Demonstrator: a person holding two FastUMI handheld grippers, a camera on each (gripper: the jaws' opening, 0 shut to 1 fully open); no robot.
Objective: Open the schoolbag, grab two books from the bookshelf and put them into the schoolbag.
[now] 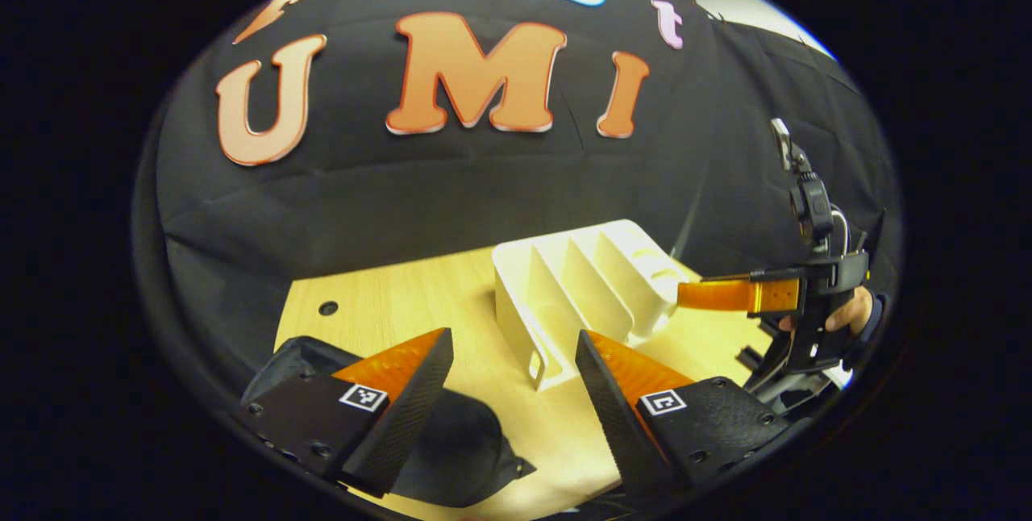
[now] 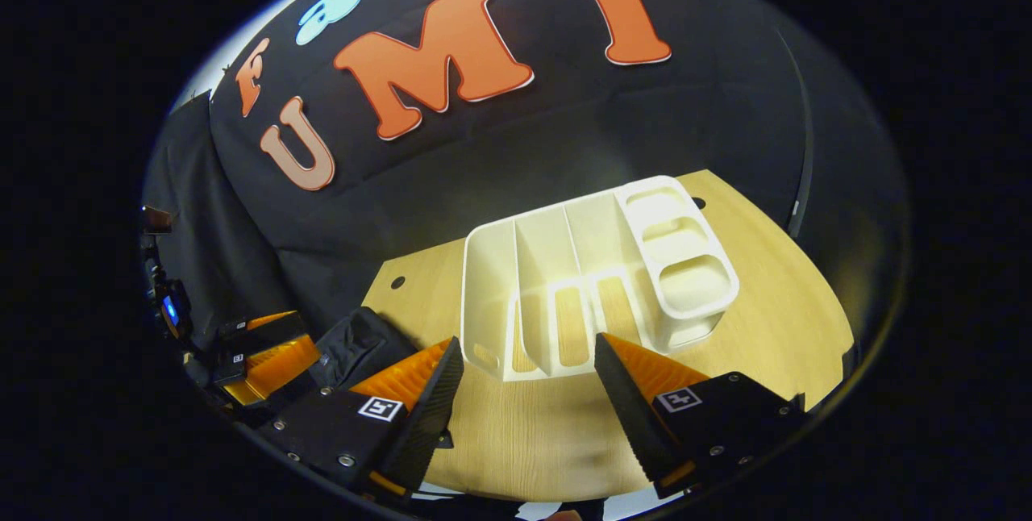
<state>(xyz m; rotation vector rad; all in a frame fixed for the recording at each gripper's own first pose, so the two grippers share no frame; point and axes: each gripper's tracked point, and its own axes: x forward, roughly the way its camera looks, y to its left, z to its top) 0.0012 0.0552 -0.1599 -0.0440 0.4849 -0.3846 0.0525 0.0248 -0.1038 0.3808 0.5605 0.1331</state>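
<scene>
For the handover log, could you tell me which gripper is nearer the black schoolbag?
Left. The left gripper hangs open right above the schoolbag; the right gripper is off to its side, facing the white bookshelf.

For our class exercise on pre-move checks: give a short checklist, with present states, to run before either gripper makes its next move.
1. Left gripper open and free: ok.
2. Right gripper open and free: ok.
3. White plastic slotted bookshelf upright on the light wooden table: ok.
4. Books in the bookshelf slots: not ok, the slots look empty.
5. Black fabric schoolbag open: cannot tell.
6. Both books inside the schoolbag: cannot tell.
</scene>
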